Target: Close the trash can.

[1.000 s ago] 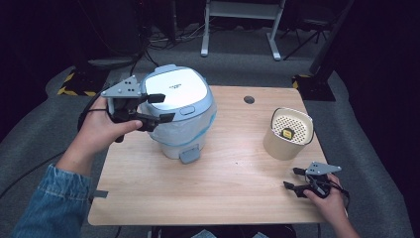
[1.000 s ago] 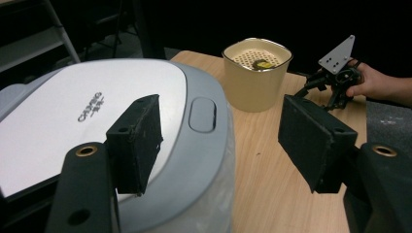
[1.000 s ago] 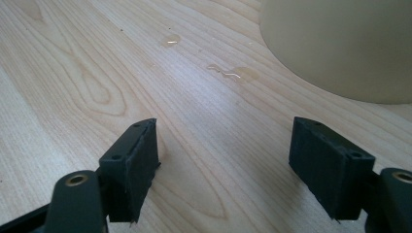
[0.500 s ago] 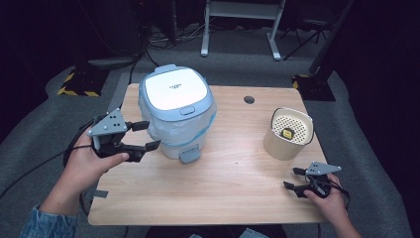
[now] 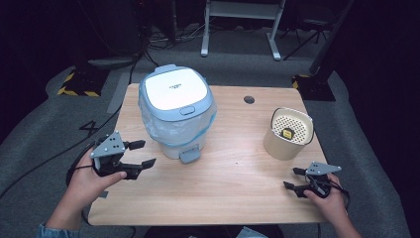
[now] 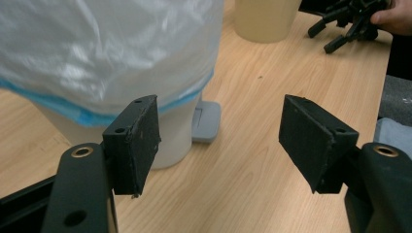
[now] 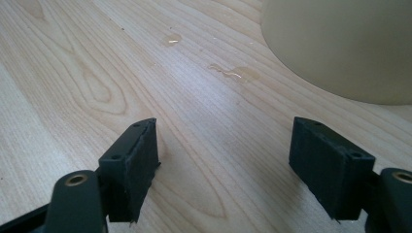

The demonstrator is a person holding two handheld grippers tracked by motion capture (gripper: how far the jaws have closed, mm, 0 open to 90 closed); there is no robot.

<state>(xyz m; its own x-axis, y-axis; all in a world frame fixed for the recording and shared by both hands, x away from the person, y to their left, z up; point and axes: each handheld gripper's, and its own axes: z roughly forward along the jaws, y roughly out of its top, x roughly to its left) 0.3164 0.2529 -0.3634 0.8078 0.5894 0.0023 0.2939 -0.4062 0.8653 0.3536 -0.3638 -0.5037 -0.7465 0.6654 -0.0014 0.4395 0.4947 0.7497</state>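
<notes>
The left gripper sits at the tabletop's left edge, jaws wide apart with nothing between them, pointing toward the pedal bin. That bin stands near the far left corner, white lid shut, a clear bag liner with a blue band bunched under the lid, its grey foot pedal facing the near edge. In the left gripper view, the left gripper frames bare wood, with the bin just ahead on its left jaw's side and the pedal beyond.

Over on the right, the right gripper rests near the near right corner, jaws also spread and empty, held in the person's hand. The cream bucket stands just beyond it by the right edge, something small and yellow lying on its perforated insert. The right gripper view has the right gripper low over the wood, the bucket's wall close ahead, and a couple of wet spots on the tabletop.
</notes>
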